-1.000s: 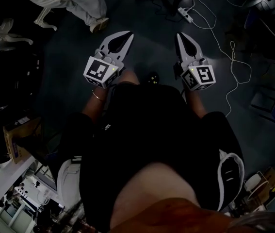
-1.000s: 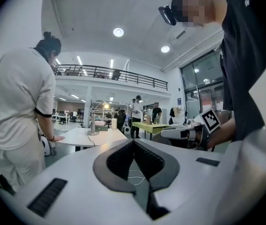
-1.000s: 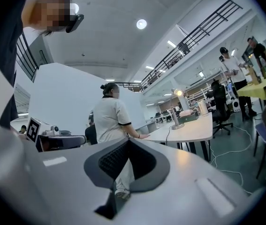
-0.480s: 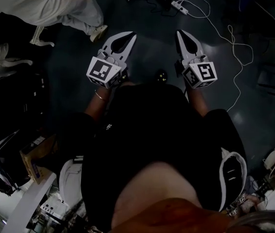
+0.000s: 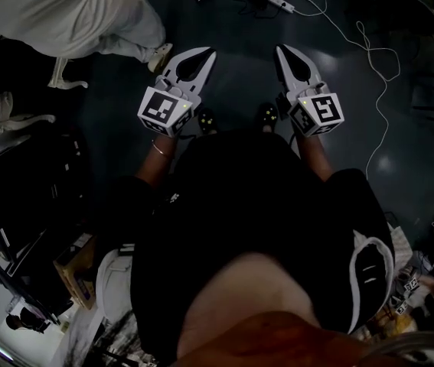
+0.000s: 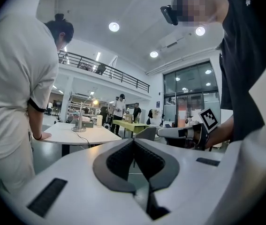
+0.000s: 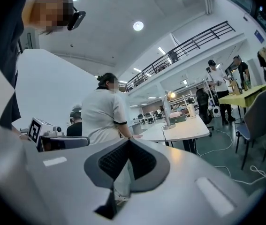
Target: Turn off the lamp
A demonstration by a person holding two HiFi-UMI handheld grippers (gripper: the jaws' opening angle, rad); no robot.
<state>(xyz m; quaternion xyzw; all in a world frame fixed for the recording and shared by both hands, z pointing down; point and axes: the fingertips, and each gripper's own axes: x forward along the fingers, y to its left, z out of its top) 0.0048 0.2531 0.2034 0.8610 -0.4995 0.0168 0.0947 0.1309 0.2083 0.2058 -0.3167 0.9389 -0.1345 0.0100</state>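
Big and bright, the room has round ceiling lights [image 6: 114,27] and a rail [image 6: 104,74] up high. Down below, the floor [image 5: 239,21] is dark, and a white cable [image 5: 371,48] snakes across it.

The lamp [image 6: 80,121] stands on a white table [image 6: 100,135], well apart from both claws — a thin pole on a round foot, with a small glowing head. It looks lit, so the job is not done yet. A person in white [image 6: 11,88] stands right at that table, one hand resting on the top.

The left claw [image 6: 133,141] is closed, tip to tip, with nothing in it. The right claw [image 7: 129,141] is closed too and just as empty. Both are held out in front of the body, side by side, pointing about level.

The step now, I think, is getting over to the table. To do it well, go slow and watch the feet — the cable could trip someone. Come to a side of the table where the person in white is not in the way. Keep the claws steady so they do not bump anyone. The switch is too small to see from here, so it would be best to get close and find it first. A closed tip should do for a push button; a soft push is enough, or the lamp might slide or tip.
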